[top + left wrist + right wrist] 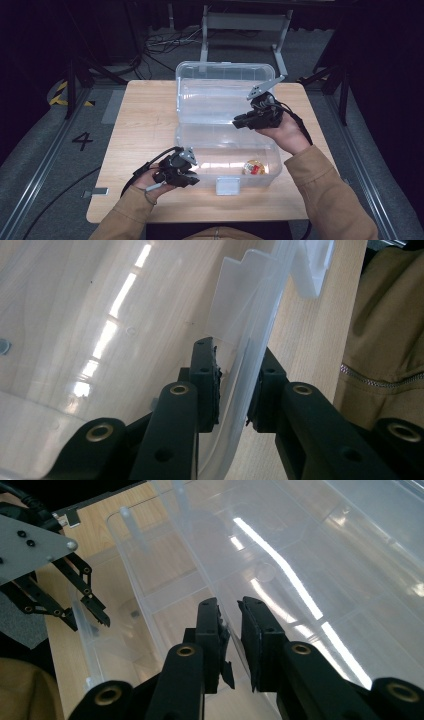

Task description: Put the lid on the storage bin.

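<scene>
A clear plastic storage box (pixel 210 172) stands in the middle of a wooden table, with its hinged lid (pixel 215 95) raised behind it. At the front left corner, my left gripper (pixel 192 179) is shut on the box's rim. Seen close up, the left gripper (pixel 234 390) has that clear wall (pixel 250 330) between its pads. My right gripper (pixel 237 121) is shut on the lid's right edge. In its own view, the right gripper (pixel 231 625) has the thin lid edge (pixel 300 545) between its narrow jaws. A small round cup (pixel 254 167) with orange and red contents lies inside the box, front right.
A white latch (pixel 227 186) hangs on the box's front wall. The wooden table (pixel 145 120) has bare room left of the box. Tan sleeves (pixel 330 190) come in from below. The right gripper view shows the left gripper (pixel 87 620) far off at the box wall.
</scene>
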`<state>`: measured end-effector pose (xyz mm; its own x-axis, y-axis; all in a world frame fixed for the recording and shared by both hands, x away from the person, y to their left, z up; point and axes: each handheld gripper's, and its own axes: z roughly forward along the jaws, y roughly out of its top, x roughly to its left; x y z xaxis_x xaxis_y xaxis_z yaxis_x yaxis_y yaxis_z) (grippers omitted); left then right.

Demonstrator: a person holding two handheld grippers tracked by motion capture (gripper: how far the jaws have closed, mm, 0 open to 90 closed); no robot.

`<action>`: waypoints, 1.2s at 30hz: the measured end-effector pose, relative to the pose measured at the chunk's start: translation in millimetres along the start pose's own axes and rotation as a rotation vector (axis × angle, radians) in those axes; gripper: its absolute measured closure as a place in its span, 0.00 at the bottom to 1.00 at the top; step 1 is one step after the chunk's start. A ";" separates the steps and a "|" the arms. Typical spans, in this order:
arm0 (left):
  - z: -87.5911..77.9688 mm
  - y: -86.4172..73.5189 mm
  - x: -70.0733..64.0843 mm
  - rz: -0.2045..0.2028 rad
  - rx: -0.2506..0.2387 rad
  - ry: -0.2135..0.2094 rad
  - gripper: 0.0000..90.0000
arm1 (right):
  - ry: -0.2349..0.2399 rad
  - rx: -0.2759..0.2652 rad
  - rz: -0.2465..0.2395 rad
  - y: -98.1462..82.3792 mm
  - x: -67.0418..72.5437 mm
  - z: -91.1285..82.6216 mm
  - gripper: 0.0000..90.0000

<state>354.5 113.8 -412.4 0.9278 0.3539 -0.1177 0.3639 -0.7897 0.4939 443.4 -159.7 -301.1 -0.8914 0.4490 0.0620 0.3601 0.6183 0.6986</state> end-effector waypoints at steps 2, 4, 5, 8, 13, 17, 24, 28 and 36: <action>0.0 0.0 0.1 0.001 0.000 -0.001 0.85 | 0.005 0.001 -0.011 -1.7 3.5 -1.0 0.88; -0.1 -0.1 0.2 0.000 0.000 0.001 0.85 | 0.007 0.004 -0.011 -3.2 6.0 -1.7 0.88; -0.1 0.0 0.2 0.001 0.000 0.001 0.85 | 0.008 0.003 -0.014 -4.0 6.7 -2.2 0.88; -0.1 -0.1 0.3 0.001 0.000 0.001 0.85 | 0.007 0.004 -0.017 -5.7 8.8 -3.1 0.88; -0.1 -0.2 0.3 0.002 0.000 0.001 0.85 | 0.015 0.007 -0.021 -9.1 13.9 -4.3 0.88; -0.2 -0.2 0.4 0.002 -0.001 0.000 0.85 | 0.016 0.006 -0.030 -11.1 16.5 -4.7 0.88; -0.2 -0.3 0.4 0.001 -0.001 0.000 0.85 | 0.017 0.013 -0.035 -14.4 21.4 -5.8 0.89; -0.2 -0.3 0.6 -0.002 -0.002 -0.001 0.85 | 0.022 0.012 -0.044 -17.1 24.3 -5.8 0.89; -0.3 -0.2 0.9 -0.010 0.001 -0.005 0.85 | 0.026 0.016 -0.048 -20.2 28.4 -5.9 0.89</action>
<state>355.2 114.5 -412.3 0.9245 0.3594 -0.1274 0.3735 -0.7867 0.4915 409.2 -163.3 -309.3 -0.9146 0.4015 0.0476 0.3209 0.6492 0.6896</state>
